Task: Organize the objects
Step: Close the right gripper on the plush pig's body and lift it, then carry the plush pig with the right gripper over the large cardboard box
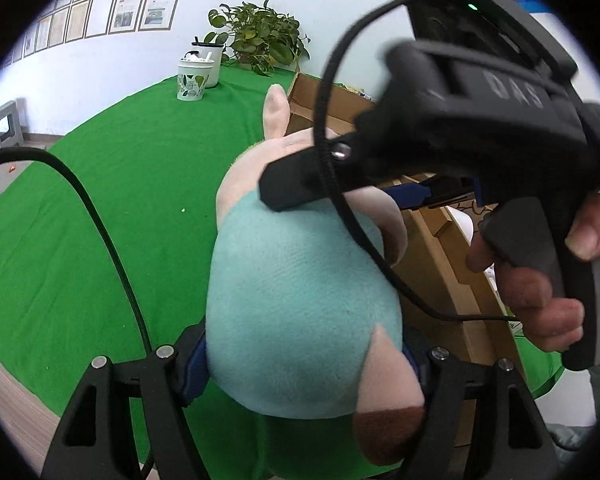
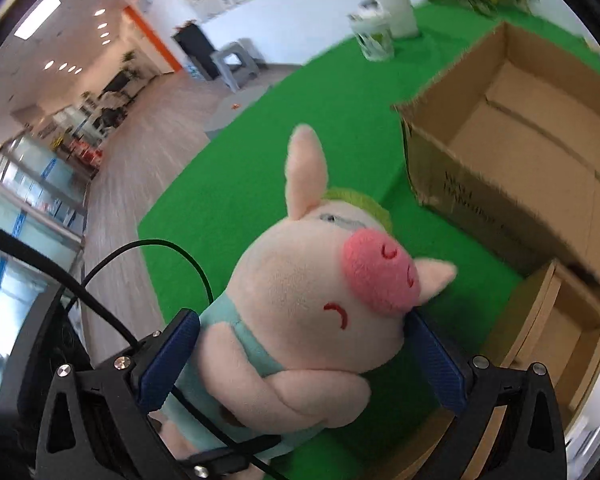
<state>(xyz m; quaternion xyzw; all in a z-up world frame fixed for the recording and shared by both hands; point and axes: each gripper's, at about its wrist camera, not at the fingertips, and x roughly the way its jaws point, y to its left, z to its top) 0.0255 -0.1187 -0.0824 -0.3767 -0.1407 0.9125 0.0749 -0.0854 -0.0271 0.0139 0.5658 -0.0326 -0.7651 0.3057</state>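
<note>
A plush pig [image 1: 300,312] with a pink head and a teal shirt is held up above the green tablecloth [image 1: 100,200]. My left gripper [image 1: 304,364] is shut on its teal body from behind. My right gripper [image 2: 300,356] holds the pig [image 2: 308,292] around its head and chest, its blue pads [image 2: 168,356] pressed on both sides. The right gripper's black body [image 1: 480,128] and the hand on its trigger fill the upper right of the left wrist view. An open cardboard box [image 2: 512,152] stands on the cloth to the right of the pig.
A second, smaller open box [image 2: 548,344] sits in front of the big one. Two white cups [image 1: 192,80] and a potted plant [image 1: 260,36] stand at the table's far end. Black cables loop near both grippers. The floor lies beyond the table's left edge.
</note>
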